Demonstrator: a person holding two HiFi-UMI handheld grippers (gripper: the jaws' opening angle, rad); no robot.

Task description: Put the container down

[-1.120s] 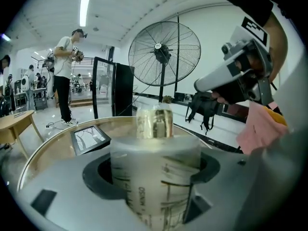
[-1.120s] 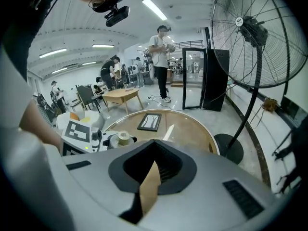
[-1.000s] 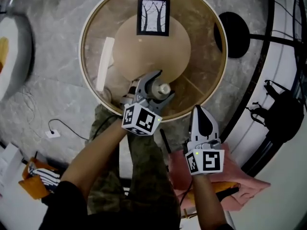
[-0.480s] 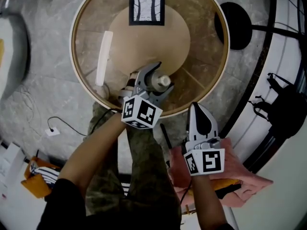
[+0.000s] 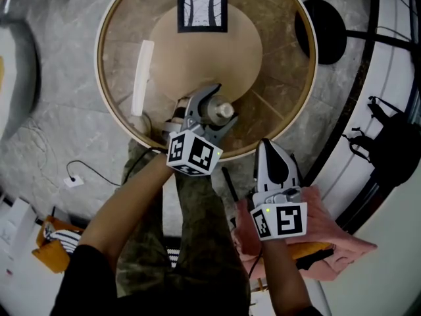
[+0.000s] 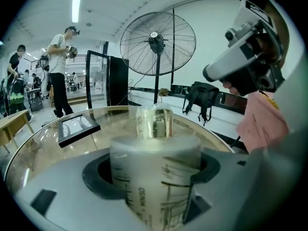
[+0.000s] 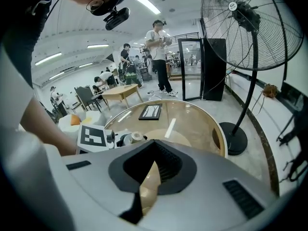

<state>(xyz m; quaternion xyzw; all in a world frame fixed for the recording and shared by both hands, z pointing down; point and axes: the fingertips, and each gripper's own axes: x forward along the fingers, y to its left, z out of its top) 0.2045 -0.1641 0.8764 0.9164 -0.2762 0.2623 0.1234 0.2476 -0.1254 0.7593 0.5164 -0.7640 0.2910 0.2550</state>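
A translucent container with printed markings and a pale cap is held over the near part of the round glass table. My left gripper is shut on the container's body. In the left gripper view the container fills the space between the jaws. Whether its base touches the glass cannot be told. My right gripper is off the table's near right edge, shut, with nothing in it; in its own view the right gripper has its jaws pressed together.
A framed tree picture lies at the table's far side and a white strip at its left. A fan's black base stands to the right. A pink cloth and a black backpack are nearby. People stand far behind.
The head view has shifted a little. My left gripper has kept its hold on the container at the same spot on the table. The right gripper has stayed put.
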